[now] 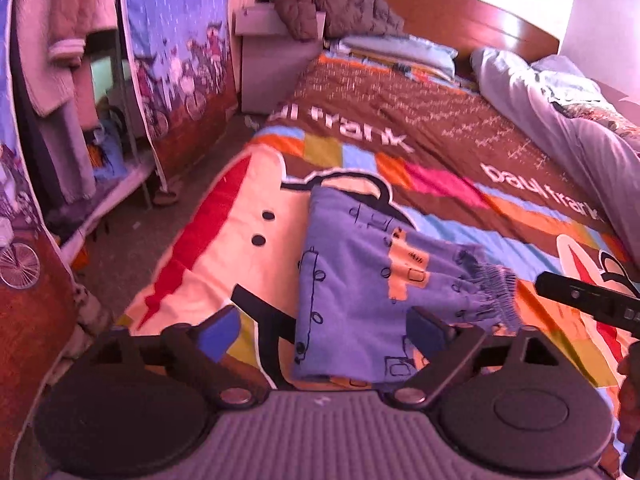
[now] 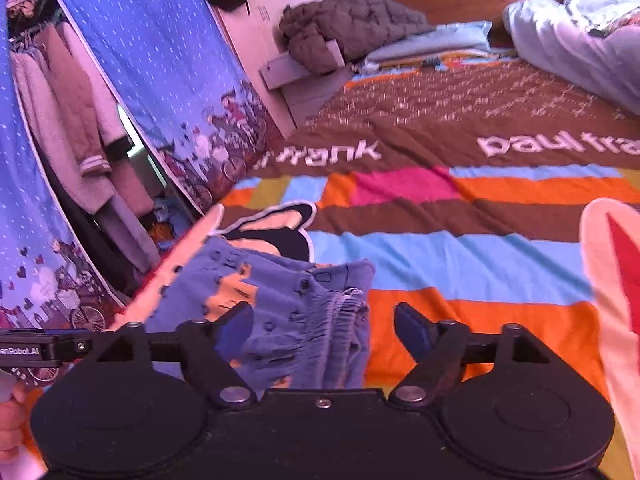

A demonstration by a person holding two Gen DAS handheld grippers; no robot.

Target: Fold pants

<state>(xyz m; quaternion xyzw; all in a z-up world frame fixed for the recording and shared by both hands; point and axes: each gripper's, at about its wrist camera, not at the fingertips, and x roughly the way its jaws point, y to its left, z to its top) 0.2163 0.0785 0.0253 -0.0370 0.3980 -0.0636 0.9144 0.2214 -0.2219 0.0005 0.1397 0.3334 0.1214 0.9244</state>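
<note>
Small blue pants [image 1: 360, 276] with drawn shapes and orange patches lie folded on the colourful bedspread [image 1: 460, 128]. Their gathered elastic waistband [image 1: 496, 292] points right. My left gripper [image 1: 324, 330] stands open just in front of the pants' near edge, its blue pads wide apart and nothing pressed between them. In the right wrist view the same pants [image 2: 288, 296] lie ahead and left, waistband [image 2: 352, 308] bunched up. My right gripper [image 2: 324, 330] is open over the waistband end, pads clear of the cloth. The right gripper's body [image 1: 588, 304] shows at the left view's right edge.
The bed's left edge [image 1: 168, 264] drops to a narrow floor strip beside a blue printed curtain [image 1: 180, 40] and hanging clothes [image 1: 60, 60]. A grey quilted jacket [image 1: 340, 4] and pale bedding [image 1: 560, 112] lie near the wooden headboard [image 1: 460, 12]. A hand [image 2: 10, 424] shows at lower left.
</note>
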